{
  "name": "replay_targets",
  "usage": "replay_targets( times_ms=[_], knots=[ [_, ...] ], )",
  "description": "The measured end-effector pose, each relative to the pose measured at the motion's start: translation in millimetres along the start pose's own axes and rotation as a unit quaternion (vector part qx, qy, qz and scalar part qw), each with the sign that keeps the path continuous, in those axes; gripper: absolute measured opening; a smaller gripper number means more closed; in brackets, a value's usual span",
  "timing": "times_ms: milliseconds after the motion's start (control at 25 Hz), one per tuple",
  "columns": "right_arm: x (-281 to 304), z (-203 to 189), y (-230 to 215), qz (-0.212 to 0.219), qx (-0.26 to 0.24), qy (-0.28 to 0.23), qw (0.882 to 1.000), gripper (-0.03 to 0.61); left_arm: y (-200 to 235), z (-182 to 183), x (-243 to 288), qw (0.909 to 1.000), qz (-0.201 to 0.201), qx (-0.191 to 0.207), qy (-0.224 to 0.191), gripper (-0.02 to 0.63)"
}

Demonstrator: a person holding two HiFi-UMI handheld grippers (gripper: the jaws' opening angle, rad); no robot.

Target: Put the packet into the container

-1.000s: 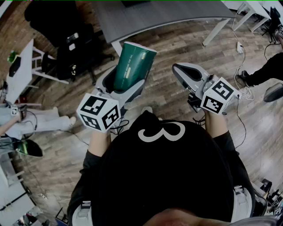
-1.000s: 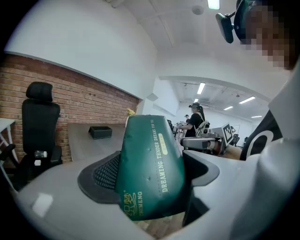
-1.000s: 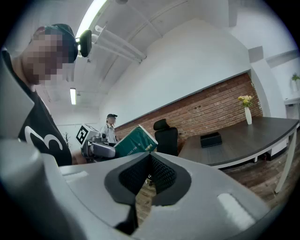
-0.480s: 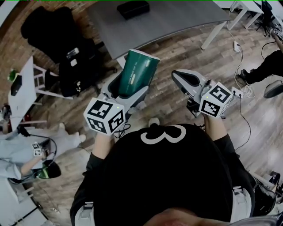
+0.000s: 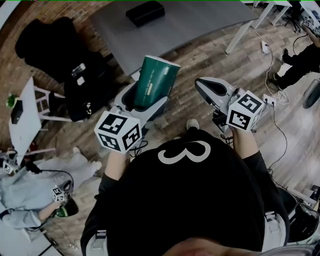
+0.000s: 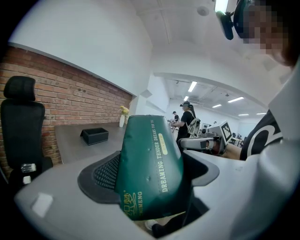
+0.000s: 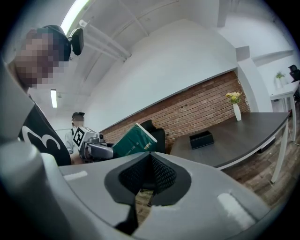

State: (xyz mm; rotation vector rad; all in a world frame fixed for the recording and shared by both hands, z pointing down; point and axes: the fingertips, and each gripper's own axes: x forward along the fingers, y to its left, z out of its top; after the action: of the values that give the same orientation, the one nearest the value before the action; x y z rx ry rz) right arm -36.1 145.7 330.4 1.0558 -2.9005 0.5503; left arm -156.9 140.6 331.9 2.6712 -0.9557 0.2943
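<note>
A dark green packet [image 5: 152,82] with gold print stands up out of my left gripper [image 5: 144,100], which is shut on its lower end. In the left gripper view the packet [image 6: 150,164] fills the space between the jaws of the left gripper [image 6: 152,180]. My right gripper [image 5: 202,84] is held beside it, apart from the packet, shut with nothing in it; its pads [image 7: 159,176] meet. A black open container [image 5: 145,12] sits on the grey table [image 5: 190,25] ahead, also seen as a small box [image 6: 95,135] [image 7: 201,139].
A black office chair with bags [image 5: 60,45] stands at the left by a brick wall. A white side table [image 5: 25,100] and a crouched person [image 5: 30,192] are lower left. Cables and a power strip [image 5: 265,47] lie on the wood floor at right. A vase [image 7: 236,111] stands on the table.
The grey table and black container have come further into the head view from the top. The left gripper still holds the packet; both grippers keep about the same pose.
</note>
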Motion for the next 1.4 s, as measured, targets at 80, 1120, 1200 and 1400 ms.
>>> replay_targets(
  times_ms=[80,1120,1200,1400],
  knots=[
    [3,3,-10,0.002,0.0,-0.001,1.0,0.002,4,4,11,1.0,-0.002,0.002,0.001,0.431],
    [93,99,-293,0.076,0.018,0.031,0.996,0.002,162,111,262,0.9963,0.081,0.015,0.024,0.431],
    [102,103,-301,0.084,0.018,0.033,0.996,0.002,173,118,268,0.9951,0.087,0.032,0.033,0.431],
    [131,109,-317,0.089,0.025,0.039,0.995,0.002,216,130,281,0.9927,0.09,0.056,0.058,0.431]
  ],
)
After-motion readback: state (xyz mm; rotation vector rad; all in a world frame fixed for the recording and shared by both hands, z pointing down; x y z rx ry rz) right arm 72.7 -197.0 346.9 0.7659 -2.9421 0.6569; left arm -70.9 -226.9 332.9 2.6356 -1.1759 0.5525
